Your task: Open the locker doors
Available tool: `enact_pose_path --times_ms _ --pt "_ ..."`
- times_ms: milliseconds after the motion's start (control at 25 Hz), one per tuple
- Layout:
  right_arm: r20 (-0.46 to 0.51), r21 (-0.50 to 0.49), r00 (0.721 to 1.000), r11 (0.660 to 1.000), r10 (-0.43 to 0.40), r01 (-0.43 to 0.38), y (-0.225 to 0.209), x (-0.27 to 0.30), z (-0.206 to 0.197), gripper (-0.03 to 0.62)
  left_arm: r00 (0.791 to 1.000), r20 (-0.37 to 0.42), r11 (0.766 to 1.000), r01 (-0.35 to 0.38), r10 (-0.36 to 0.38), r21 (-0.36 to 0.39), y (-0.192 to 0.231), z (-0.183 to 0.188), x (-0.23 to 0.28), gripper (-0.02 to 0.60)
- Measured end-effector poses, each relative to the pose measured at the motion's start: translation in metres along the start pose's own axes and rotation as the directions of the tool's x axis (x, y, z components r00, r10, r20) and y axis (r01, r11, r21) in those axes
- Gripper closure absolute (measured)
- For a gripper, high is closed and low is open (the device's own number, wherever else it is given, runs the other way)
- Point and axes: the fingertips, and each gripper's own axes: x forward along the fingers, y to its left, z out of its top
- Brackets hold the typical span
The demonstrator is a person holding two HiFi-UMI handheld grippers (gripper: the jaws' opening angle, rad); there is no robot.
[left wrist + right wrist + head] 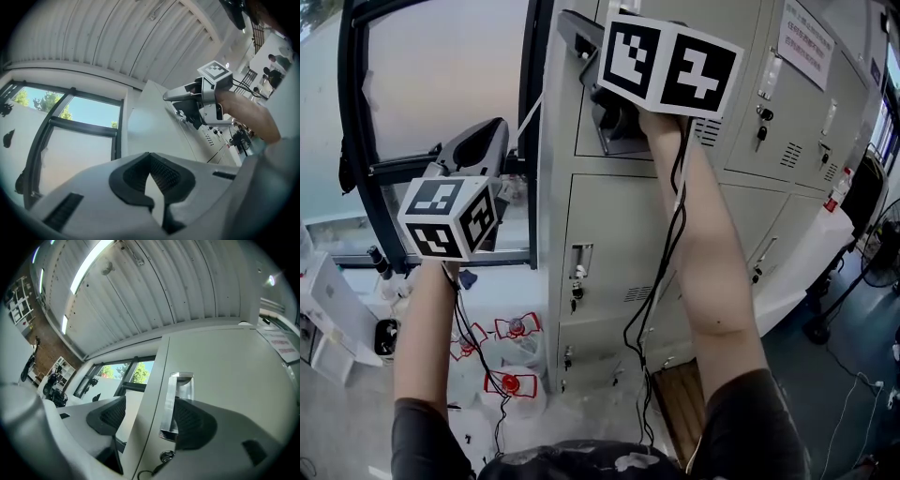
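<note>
Jaws: right gripper [150,418] apart, astride top locker door [225,362] edge at handle [176,401] | left gripper [152,176] together, empty | progress: no door looks open; all left.

Grey lockers [609,234], right claw [605,103] at door [586,127]
</note>
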Motion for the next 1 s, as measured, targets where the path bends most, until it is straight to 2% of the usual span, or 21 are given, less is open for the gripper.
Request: enact_pose_path --times_ms 160,400,640,800,920,1000 --pt "0.022 0.006 0.999 1.000 -0.026 0.026 0.000 0.000 0.000 0.266 1.000 -0.002 1.000 0.019 -0.019 -0.014 -0.004 -0.005 0.000 0.574" --pt "0.039 0.052 0.999 0.999 0.009 -0.011 0.004 -0.007 0.004 0.266 0.999 0.014 0.999 0.039 -0.038 -0.026 -0.007 -0.001 -0.003 0.574" --pt "0.023 -0.046 0.999 0.998 -0.035 0.036 0.010 -0.022 0.011 0.266 0.998 0.023 0.998 0.052 -0.051 -0.039 -0.008 0.003 -0.005 0.574" --pt "0.022 -0.074 0.996 0.994 -0.082 0.084 0.011 -0.032 0.016 0.274 0.997 0.026 0.996 0.077 -0.076 -0.041 -0.016 0.006 -0.006 0.574" --pt "0.018 -0.095 0.989 0.984 -0.147 0.148 0.006 -0.039 0.020 0.356 0.995 0.029 0.994 0.098 -0.097 -0.038 -0.023 0.008 -0.009 0.574" --pt "0.016 -0.105 0.984 0.978 -0.180 0.181 0.002 -0.045 0.022 0.386 0.994 0.031 0.993 0.108 -0.107 -0.038 -0.026 0.010 -0.012 0.574"
